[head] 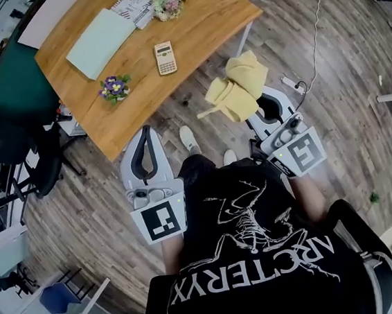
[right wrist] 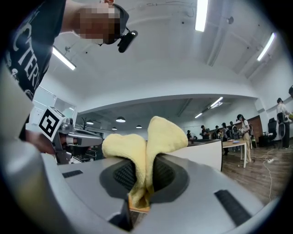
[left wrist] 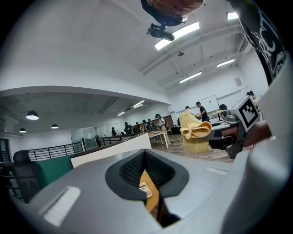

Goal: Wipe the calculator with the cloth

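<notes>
The right gripper (right wrist: 145,180) had its jaws closed on the yellow cloth (right wrist: 149,137), which was pinched near its lower fold and bulged up past the jaws in two soft lobes. From the head view, that gripper (head: 266,105) was held over the wooden floor (head: 330,104), just off the near edge of the table (head: 203,26), with the cloth (head: 236,87) hanging out ahead of it.

The left gripper (left wrist: 144,157) had its jaws together with nothing between them. It (head: 144,136) was also over the floor, close to the table's near corner.

The calculator (head: 165,58) lay flat on the table, towards the near edge and well apart from the cloth and both grippers. A small bunch of purple flowers (head: 115,87) sat to its left, a pale green folder (head: 99,34) lay further back, and a booklet (head: 133,6) and another posy (head: 170,2) lay at the far edge
</notes>
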A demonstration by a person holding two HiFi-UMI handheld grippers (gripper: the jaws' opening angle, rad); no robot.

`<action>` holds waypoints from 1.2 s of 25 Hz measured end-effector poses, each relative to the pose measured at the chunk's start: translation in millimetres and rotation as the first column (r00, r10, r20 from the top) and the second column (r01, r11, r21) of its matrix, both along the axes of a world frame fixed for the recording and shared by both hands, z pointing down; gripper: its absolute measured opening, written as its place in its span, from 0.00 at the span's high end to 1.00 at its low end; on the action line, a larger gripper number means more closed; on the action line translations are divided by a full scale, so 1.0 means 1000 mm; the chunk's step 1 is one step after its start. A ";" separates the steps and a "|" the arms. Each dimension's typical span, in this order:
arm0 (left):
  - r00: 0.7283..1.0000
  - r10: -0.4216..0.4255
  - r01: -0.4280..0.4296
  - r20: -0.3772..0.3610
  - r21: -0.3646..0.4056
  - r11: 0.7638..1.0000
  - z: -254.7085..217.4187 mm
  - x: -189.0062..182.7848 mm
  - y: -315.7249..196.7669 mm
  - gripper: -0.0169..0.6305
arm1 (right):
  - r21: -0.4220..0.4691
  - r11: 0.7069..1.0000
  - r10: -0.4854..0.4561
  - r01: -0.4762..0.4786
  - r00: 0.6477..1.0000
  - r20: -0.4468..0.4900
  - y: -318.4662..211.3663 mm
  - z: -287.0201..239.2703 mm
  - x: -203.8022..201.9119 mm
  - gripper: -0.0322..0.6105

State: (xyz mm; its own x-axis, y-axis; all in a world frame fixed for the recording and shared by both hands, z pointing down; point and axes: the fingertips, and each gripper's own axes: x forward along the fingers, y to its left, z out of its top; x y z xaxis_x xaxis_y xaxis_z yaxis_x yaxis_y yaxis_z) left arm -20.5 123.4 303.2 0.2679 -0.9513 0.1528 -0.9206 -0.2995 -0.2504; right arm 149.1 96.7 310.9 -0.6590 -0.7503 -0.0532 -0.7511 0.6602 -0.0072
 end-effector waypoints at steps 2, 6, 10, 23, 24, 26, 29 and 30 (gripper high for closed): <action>1.000 0.006 -0.006 -0.007 -0.001 1.000 0.003 -0.004 -0.016 0.96 | -0.004 1.000 0.004 -0.004 1.000 -0.002 -0.016 0.003 -0.005 0.86; 0.999 0.039 -0.039 -0.025 0.003 0.999 0.007 -0.013 -0.057 0.96 | -0.007 0.999 0.036 -0.036 0.999 -0.018 -0.052 0.006 -0.014 0.86; 0.996 0.077 -0.077 -0.049 -0.002 0.997 0.008 -0.028 -0.112 0.96 | -0.018 0.997 0.079 -0.079 0.996 -0.033 -0.106 0.005 -0.030 0.86; 0.977 0.190 -0.193 -0.096 -0.018 0.981 0.004 -0.105 -0.262 0.96 | 0.022 0.987 0.160 -0.160 0.987 -0.015 -0.256 -0.031 -0.130 0.86; 0.976 0.196 -0.199 -0.098 -0.020 0.980 0.004 -0.106 -0.267 0.96 | 0.018 0.986 0.163 -0.163 0.986 -0.017 -0.260 -0.028 -0.131 0.86; 0.974 0.209 -0.212 -0.092 -0.031 0.977 0.005 -0.108 -0.274 0.96 | 0.001 0.985 0.175 -0.175 0.984 -0.031 -0.265 -0.018 -0.130 0.86; 0.973 0.217 -0.221 -0.085 -0.041 0.974 0.006 -0.106 -0.282 0.96 | -0.005 0.983 0.183 -0.183 0.982 -0.037 -0.274 -0.016 -0.128 0.86; 0.973 0.214 -0.219 -0.087 -0.043 0.975 0.007 -0.105 -0.283 0.96 | -0.004 0.984 0.179 -0.179 0.983 -0.041 -0.276 -0.015 -0.126 0.86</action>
